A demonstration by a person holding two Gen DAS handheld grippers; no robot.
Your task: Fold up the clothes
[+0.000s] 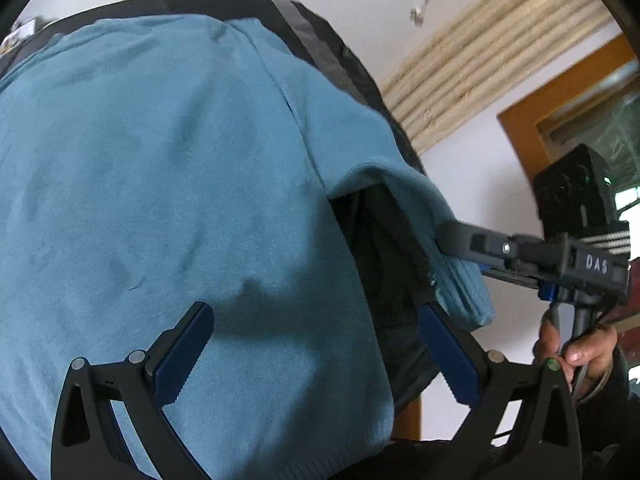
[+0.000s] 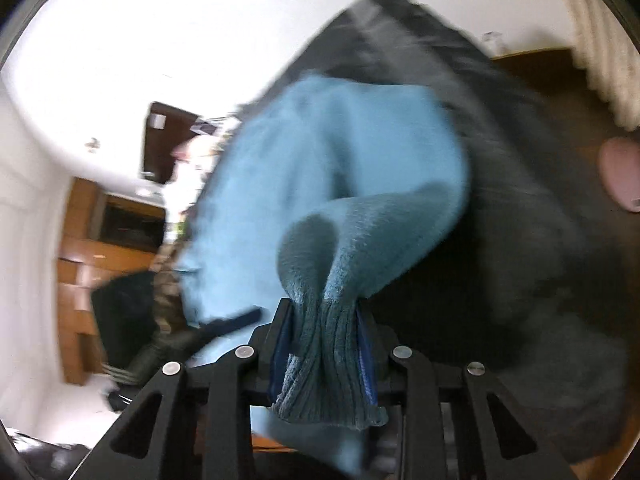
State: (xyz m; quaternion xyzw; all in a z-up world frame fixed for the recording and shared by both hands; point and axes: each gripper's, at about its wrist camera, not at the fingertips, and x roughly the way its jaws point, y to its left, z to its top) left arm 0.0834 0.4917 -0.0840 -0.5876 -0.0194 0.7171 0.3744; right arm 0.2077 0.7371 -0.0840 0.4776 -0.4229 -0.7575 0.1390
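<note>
A blue knit sweater [image 1: 168,168] lies spread over a dark cloth-covered table [image 1: 320,36]. My left gripper [image 1: 316,320] is open and empty just above the sweater's body near its hem. My right gripper [image 2: 324,320] is shut on the ribbed cuff [image 2: 320,360] of the sweater's sleeve [image 2: 380,232] and holds it lifted off the table. In the left wrist view the right gripper [image 1: 452,240] pinches that cuff [image 1: 460,284] at the table's right edge. The right wrist view is motion-blurred.
The dark cloth hangs over the table's right side [image 1: 384,264]. A white wall, rolled blinds [image 1: 480,56] and a wooden door frame [image 1: 532,120] lie beyond. A wooden floor [image 2: 540,80] and a pink object [image 2: 624,172] show in the right wrist view.
</note>
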